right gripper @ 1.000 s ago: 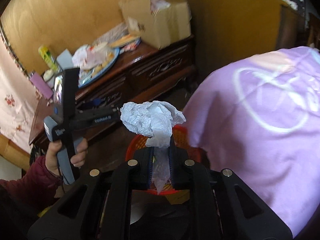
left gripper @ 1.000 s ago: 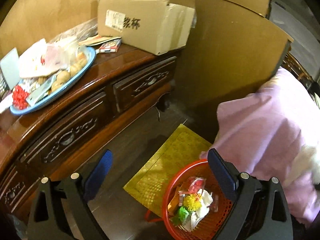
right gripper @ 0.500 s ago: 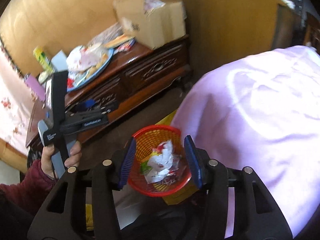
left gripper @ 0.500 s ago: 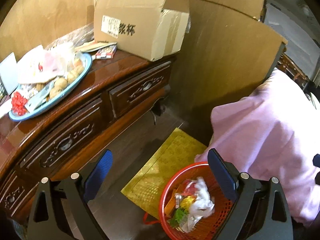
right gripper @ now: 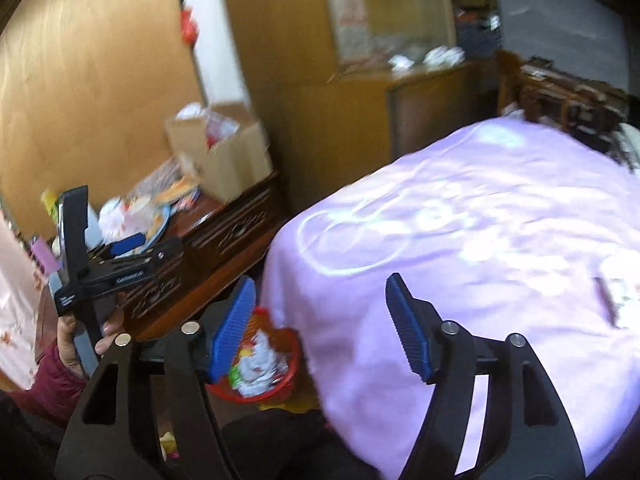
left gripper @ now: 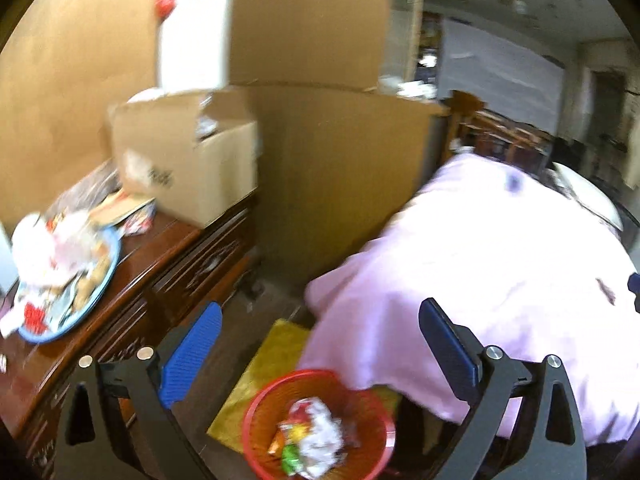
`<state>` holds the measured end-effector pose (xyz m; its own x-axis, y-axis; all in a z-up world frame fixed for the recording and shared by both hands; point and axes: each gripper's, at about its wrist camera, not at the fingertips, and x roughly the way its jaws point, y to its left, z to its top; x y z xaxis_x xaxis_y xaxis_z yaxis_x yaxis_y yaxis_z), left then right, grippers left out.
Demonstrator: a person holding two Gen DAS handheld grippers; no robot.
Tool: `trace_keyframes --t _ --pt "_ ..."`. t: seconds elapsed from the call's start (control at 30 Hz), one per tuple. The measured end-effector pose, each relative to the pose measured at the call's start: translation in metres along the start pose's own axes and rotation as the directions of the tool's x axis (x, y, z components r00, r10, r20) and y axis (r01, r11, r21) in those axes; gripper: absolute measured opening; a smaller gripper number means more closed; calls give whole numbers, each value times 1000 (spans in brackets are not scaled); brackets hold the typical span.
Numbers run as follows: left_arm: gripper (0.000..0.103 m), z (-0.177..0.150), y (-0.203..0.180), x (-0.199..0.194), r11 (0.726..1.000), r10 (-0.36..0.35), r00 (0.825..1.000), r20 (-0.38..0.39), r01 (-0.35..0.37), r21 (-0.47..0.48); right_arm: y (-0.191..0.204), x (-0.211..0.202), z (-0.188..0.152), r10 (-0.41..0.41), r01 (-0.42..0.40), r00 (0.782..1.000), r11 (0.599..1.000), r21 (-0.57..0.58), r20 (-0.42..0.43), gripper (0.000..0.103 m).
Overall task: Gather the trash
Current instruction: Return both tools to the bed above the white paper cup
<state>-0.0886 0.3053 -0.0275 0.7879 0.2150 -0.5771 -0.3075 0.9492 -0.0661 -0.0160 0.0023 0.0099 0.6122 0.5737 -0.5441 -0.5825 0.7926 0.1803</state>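
A red mesh basket [left gripper: 256, 412] stands on the floor by the bed, holding crumpled white tissue [left gripper: 320, 432] and coloured wrappers. It also shows in the right wrist view [right gripper: 294, 364], low and left of centre. My left gripper [left gripper: 320, 356] is open and empty, above the basket. My right gripper [right gripper: 324, 328] is open and empty, raised over the bed's edge with the basket below its left finger. The left gripper [right gripper: 120, 256] shows in the right wrist view, held by a hand.
A dark wooden dresser [left gripper: 168, 264] at left carries a blue plate [left gripper: 102, 284] of food and wrappers and an open cardboard box [left gripper: 188, 172]. A bed with a lilac cover [right gripper: 480, 240] fills the right. A yellow mat [left gripper: 272, 360] lies under the basket.
My right gripper opened and dropped the white tissue into the red basket, then rose and opened wider. Both cameras tilted up and pulled back; the basket sits lower in both views.
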Motion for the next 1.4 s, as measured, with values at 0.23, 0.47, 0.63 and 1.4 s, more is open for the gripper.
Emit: trace_keyframes --t 0.23,0.47,0.63,1.4 --pt "97 15 -117 -21 971 -103 994 28 94 220 -83 -71 -11 -149 134 977 985 109 150 80" --pt "97 11 -228 3 911 -218 974 -66 228 344 -191 -106 -43 -330 265 929 908 325 165 81" --pt "97 2 -295 24 864 -276 953 -123 302 403 -249 -117 -68 -395 303 910 839 452 124 81" --pt "97 -9 -321 21 891 -264 956 -128 293 347 -268 -114 -84 -553 475 831 759 445 56 89"
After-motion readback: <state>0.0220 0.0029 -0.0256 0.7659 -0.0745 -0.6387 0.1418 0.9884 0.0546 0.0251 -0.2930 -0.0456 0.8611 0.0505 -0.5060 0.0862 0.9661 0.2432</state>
